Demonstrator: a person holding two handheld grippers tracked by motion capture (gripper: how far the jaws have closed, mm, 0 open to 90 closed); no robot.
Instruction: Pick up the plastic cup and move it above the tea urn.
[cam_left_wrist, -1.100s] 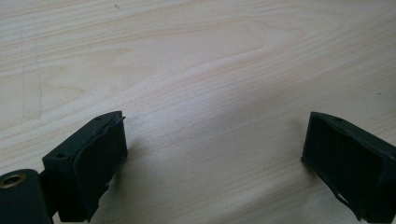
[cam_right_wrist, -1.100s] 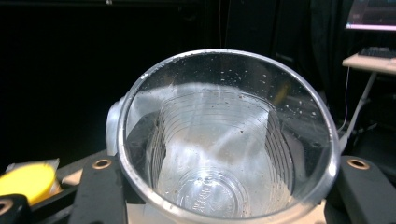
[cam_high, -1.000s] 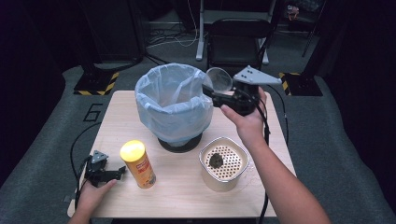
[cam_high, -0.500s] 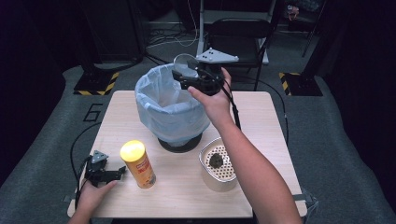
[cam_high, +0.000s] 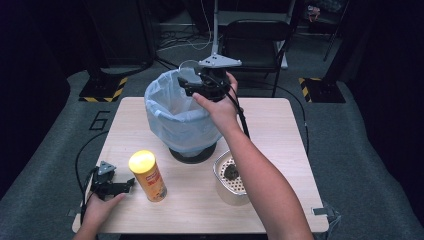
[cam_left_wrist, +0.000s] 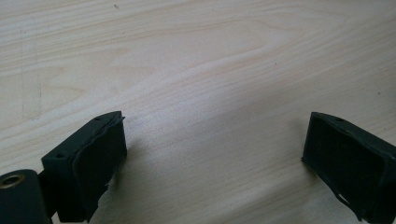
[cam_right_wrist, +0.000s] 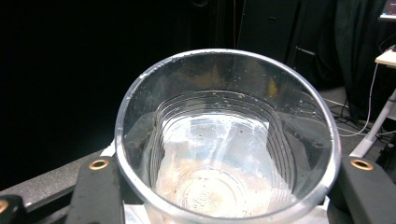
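Observation:
A clear plastic cup (cam_right_wrist: 224, 135) sits between the jaws of my right gripper (cam_right_wrist: 229, 186), which is shut on its sides. The cup's mouth faces the camera and specks cling to its inside. In the high view my right gripper (cam_high: 195, 84) holds the cup (cam_high: 187, 70) above the far rim of a bin lined with a pale blue bag (cam_high: 175, 115). My left gripper (cam_high: 122, 186) lies on the table at the front left, beside a yellow-lidded can (cam_high: 147, 175). In the left gripper view its jaws (cam_left_wrist: 215, 158) stand open over bare wood.
A perforated metal bowl (cam_high: 222, 187) with a dark lump inside stands front right of the bin, under my right forearm. The wooden table (cam_high: 280, 130) has free room at its right side. A black chair (cam_high: 255, 45) stands behind the table.
My right hand has carried the cup leftward, from the bin's right side to above its far rim. The left gripper has stayed where it was.

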